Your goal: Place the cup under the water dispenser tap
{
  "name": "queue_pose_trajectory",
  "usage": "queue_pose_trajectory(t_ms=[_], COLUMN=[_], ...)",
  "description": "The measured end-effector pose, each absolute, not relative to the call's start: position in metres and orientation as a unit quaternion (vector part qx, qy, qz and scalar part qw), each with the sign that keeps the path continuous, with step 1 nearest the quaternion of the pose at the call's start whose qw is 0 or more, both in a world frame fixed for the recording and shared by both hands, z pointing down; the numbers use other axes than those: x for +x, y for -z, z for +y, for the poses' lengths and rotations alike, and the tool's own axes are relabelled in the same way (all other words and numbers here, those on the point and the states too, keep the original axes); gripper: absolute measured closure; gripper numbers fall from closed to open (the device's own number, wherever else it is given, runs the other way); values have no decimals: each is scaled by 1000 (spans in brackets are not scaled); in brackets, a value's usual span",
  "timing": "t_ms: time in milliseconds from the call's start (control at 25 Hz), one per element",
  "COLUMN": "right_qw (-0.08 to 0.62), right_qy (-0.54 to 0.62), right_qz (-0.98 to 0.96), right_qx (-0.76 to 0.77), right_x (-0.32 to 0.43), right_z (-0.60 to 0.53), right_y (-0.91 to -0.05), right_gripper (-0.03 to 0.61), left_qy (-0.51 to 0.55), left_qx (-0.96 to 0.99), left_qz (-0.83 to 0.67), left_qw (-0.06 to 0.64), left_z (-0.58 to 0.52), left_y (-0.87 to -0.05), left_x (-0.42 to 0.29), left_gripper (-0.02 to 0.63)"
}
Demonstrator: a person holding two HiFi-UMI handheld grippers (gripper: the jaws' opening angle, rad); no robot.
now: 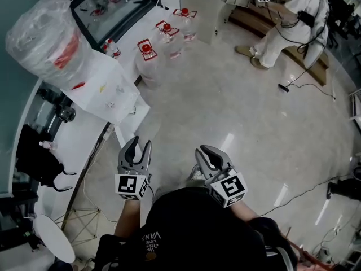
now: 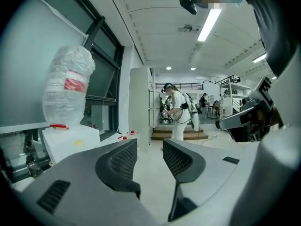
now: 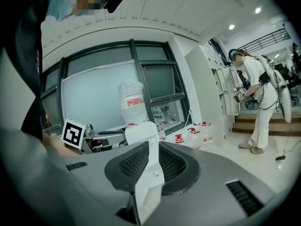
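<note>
R tool (image 3: 151,160) is clamped on a white paper cup (image 3: 148,185), pinched flat. L tool (image 2: 149,157) has jaws apart, nothing between. Dispenser (image 1: 104,89) is well apart, ahead-left. Risk: squashed cup won't stand when set down & tips, or thin paper slips out en route.

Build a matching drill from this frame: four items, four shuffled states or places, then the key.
Items
1. left gripper
2. right gripper
3. water dispenser
4. red-capped jugs

States or places
A. standing on the floor beyond the dispenser
B. shut on a white paper cup
C. jaws apart, nothing between them
D. carries a plastic-wrapped bottle on top

Pairs: 1-C, 2-B, 3-D, 4-A
</note>
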State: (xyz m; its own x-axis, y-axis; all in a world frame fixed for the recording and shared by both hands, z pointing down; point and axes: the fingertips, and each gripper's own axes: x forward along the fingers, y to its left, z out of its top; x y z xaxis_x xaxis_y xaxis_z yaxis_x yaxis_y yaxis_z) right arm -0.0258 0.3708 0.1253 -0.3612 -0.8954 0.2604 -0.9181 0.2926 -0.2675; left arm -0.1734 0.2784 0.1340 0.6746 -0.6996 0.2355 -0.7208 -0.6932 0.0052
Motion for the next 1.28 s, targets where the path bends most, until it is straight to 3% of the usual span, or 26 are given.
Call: queue_pose_trajectory(t_ms=[720,1280], right_qw=[33,39], right_qy=[-179,-248], right_qz=[-817,-778], right_qx=[547,576], right_x=[16,0], right_z=[283,154], right_y=[-164,-306], right_gripper=[532,534], left_qy=[-201,-294], left_qx=[897,884], left_qz=[-388,-343], left_qw=[69,123], left_z=[161,42], left_y=[-235,-438], left_x=[-129,-137], left_gripper=[413,387])
